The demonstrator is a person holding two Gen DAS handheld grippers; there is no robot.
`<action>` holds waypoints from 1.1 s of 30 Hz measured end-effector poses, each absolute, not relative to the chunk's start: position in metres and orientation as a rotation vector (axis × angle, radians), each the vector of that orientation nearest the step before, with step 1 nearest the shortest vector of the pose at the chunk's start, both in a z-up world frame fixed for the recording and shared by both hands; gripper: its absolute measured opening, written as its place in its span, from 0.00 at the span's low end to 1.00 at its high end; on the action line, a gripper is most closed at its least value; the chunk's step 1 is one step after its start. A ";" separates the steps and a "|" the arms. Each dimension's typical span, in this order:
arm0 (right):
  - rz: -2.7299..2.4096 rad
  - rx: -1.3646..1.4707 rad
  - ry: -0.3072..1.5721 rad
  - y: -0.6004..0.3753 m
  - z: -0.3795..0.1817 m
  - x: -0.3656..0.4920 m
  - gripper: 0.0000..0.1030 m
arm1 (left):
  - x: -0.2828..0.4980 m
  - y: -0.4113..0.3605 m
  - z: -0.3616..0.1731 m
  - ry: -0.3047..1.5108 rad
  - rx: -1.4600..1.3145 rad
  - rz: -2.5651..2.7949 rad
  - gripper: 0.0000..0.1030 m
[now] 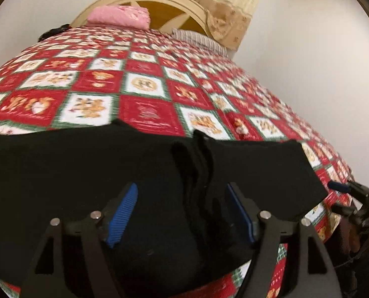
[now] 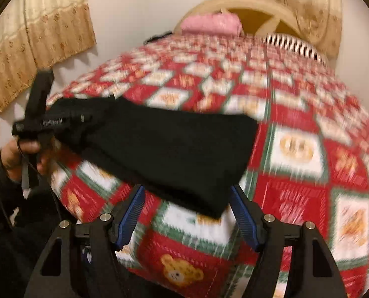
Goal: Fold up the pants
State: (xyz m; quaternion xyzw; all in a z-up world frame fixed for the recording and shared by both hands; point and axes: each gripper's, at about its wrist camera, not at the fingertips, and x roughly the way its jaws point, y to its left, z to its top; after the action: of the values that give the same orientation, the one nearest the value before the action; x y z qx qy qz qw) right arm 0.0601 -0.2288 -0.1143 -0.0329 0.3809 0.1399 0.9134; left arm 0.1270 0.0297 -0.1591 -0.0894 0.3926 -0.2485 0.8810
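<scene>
- Two grippers are seen over a bed (image 1: pixel 144 84) spread with a red checked quilt.
- Left view: the left gripper (image 1: pixel 182 213) is held with jaws wide, unclamped, above the black pants (image 1: pixel 85 164) lying folded at the near edge.
- Only the right view shows a hand (image 2: pixel 23 156) on the left gripper's handle.
- Right view: the right gripper (image 2: pixel 187 216) is spread wide; the pants' corner lies between its pads, ungripped.

Both tongs, left (image 1: pixel 182 213) and right (image 2: pixel 188 214), agape.

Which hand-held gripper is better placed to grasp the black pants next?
Probably the left hand-held gripper: its open jaws already straddle the pants. The right hand-held gripper only reaches their corner.
</scene>
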 end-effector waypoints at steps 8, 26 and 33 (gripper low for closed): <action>0.233 -0.217 0.980 -0.205 -0.160 0.086 0.69 | 0.126 0.077 -0.167 0.787 -0.300 -0.443 0.83; 0.581 0.017 0.902 -0.106 -0.109 0.194 0.69 | 0.121 0.083 -0.172 0.787 -0.184 -0.383 0.83; 0.599 0.191 0.973 -0.062 -0.140 0.263 0.60 | 0.117 0.079 -0.174 0.772 -0.103 -0.383 0.84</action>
State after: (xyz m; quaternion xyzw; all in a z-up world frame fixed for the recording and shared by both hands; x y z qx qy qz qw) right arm 0.2632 -0.0615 -0.1401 0.0903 0.4599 0.2829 0.8368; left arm 0.1170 0.0794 -0.1740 -0.0499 0.3740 -0.1856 0.9073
